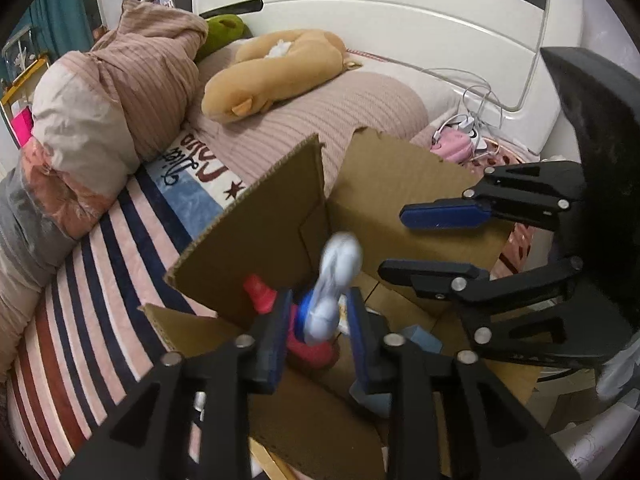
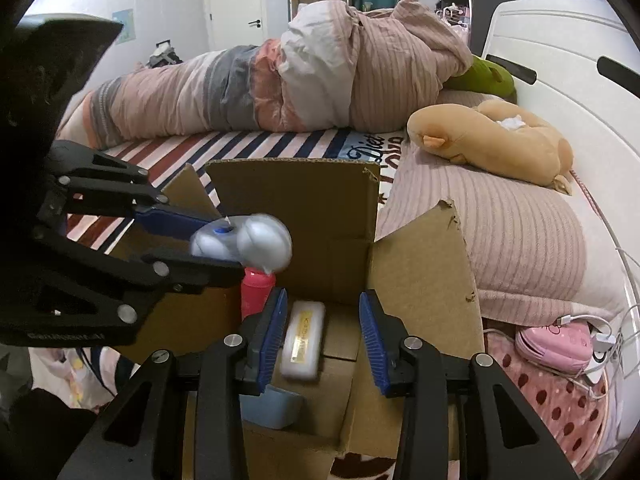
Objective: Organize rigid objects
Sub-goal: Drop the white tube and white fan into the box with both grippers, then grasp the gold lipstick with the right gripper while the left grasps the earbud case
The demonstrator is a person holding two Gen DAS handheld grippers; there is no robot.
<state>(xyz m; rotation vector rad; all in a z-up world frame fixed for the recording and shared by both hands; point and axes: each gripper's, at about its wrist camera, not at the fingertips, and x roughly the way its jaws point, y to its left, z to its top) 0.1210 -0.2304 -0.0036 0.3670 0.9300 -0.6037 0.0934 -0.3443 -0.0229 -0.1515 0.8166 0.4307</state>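
Observation:
An open cardboard box stands on the bed; it also shows in the right wrist view. A blurred silver and blue object is between the fingers of my left gripper, over the box mouth; it also shows in the right wrist view at the left gripper's fingertips. Whether the fingers still touch it I cannot tell. Inside the box are a red bottle, a white case and a light blue block. My right gripper is open and empty above the box.
A tan plush toy, a green plush and a rolled striped duvet lie on the bed. A pink device with white cables sits at the right. The white headboard is behind.

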